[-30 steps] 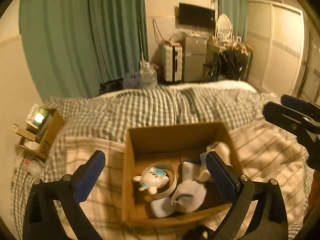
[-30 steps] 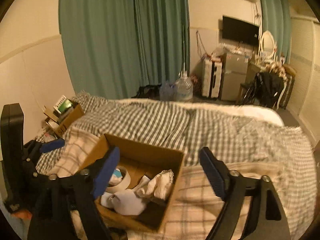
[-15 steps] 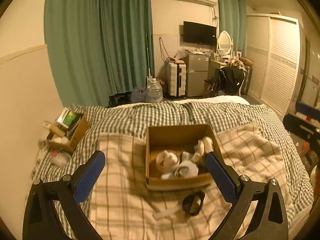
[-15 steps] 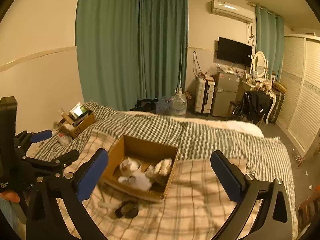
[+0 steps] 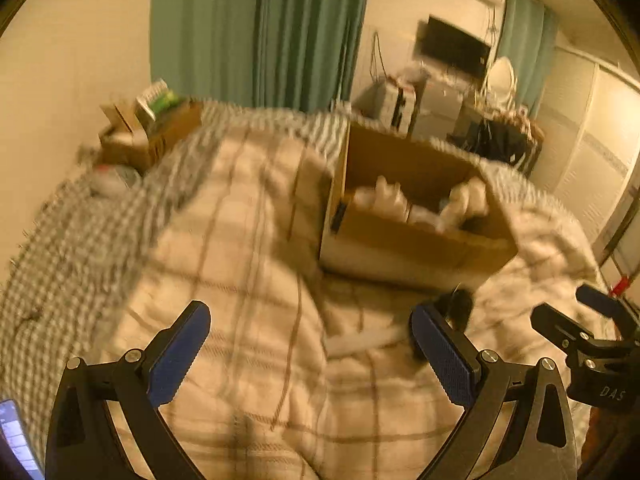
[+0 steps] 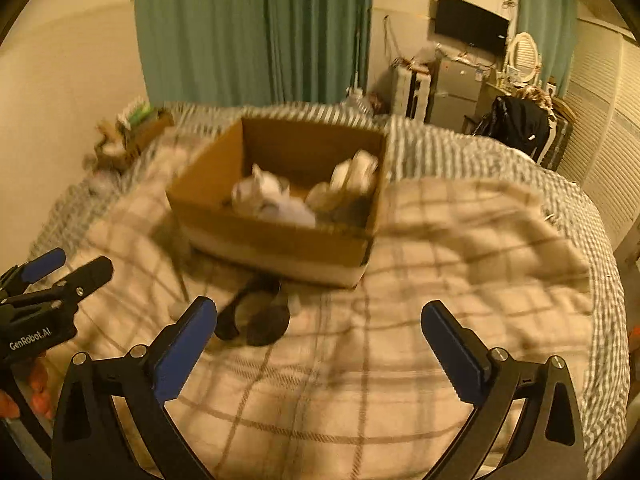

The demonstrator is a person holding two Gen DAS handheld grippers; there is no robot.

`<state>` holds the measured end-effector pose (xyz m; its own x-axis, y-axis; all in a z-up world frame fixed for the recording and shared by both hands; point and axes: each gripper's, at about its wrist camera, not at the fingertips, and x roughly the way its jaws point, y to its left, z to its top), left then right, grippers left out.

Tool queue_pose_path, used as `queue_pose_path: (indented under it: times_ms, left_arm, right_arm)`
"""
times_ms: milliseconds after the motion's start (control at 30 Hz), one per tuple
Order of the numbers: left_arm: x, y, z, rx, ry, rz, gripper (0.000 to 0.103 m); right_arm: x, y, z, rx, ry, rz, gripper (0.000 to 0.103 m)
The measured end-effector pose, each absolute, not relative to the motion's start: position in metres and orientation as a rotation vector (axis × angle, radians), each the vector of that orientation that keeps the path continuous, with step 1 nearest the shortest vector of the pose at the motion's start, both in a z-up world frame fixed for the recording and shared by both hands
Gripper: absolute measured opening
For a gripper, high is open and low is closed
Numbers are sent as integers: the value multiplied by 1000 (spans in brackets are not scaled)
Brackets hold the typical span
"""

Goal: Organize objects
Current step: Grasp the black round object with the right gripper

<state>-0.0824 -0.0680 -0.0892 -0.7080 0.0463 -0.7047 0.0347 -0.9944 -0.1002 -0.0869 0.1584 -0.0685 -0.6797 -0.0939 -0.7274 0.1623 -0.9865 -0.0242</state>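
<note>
A brown cardboard box (image 6: 280, 236) stands on the checked blanket (image 6: 400, 360) of the bed; it also shows in the left wrist view (image 5: 400, 240). White soft toys and cloth (image 6: 276, 200) lie inside it. A black round object (image 6: 256, 316) lies on the blanket just in front of the box; in the left wrist view (image 5: 456, 304) it peeks above my right finger, with a white strip (image 5: 360, 340) beside it. My left gripper (image 5: 308, 344) is open and empty above the blanket. My right gripper (image 6: 320, 332) is open and empty, near the black object. Both views are blurred.
A small box of oddments (image 6: 136, 128) sits at the bed's far left corner by the wall. Green curtains (image 6: 256, 32), a fridge (image 6: 456, 88), a TV and a dark bag on a chair (image 6: 520, 124) stand beyond the bed. Closet doors line the right.
Both grippers have dropped and come closer to the bed; the box looms larger. The left view has swung leftward, so the box sits to its right. Both stay open.
</note>
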Motion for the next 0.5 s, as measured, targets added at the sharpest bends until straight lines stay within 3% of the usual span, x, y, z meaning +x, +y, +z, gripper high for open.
queue_pose_path:
  times_ms: [100, 500]
  left_arm:
    - [-88, -69, -111, -1266, -104, 2911, 103]
    - [-102, -98, -133, -1386, -222, 2949, 103]
  right_arm:
    - [-97, 148, -94, 1248, 150, -2706, 103]
    - [-128, 108, -141, 1360, 226, -2601, 102]
